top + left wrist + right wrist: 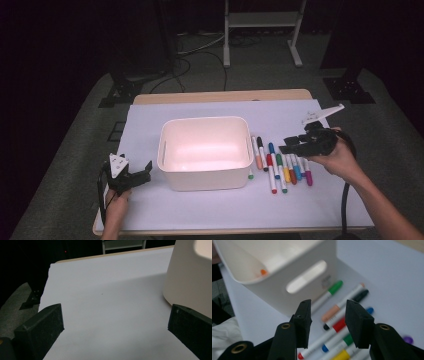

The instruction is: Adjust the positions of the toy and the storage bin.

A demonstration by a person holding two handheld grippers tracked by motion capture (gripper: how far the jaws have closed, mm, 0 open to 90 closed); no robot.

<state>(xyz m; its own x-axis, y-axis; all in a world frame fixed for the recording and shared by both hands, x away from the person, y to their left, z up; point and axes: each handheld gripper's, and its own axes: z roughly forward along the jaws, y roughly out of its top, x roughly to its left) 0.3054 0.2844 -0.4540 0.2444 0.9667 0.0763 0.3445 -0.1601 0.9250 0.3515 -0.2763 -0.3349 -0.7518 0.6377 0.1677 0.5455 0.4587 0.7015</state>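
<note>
In the high view, we take the white bin (pixel 205 152) as our landmark. The markers (pixel 280 165) lie in a row just to its right on the white sheet (pixel 300 205), and one green-capped marker (pixel 250 174) lies tight against the bin's right wall. Our right gripper (pixel 295 143) hovers above the row with its jaws parted and nothing between them. Our left gripper (pixel 136 176) rests near the bin's left front corner.

In the left gripper view, the jaws stand wide apart over bare sheet, released, with the bin's wall (pixel 190 277) at the right.

In the right gripper view, the jaws are released above the markers (pixel 337 327), which lie beside the bin's handle slot (pixel 306 280). An orange spot (pixel 263 271) sits inside the bin; we cannot tell what it is.

To do this pick well, we judge we should come down astride one marker's barrel, crosswise to it, so the neighbours stay put. Small grey print beside the slot is too blurred to read.
</note>
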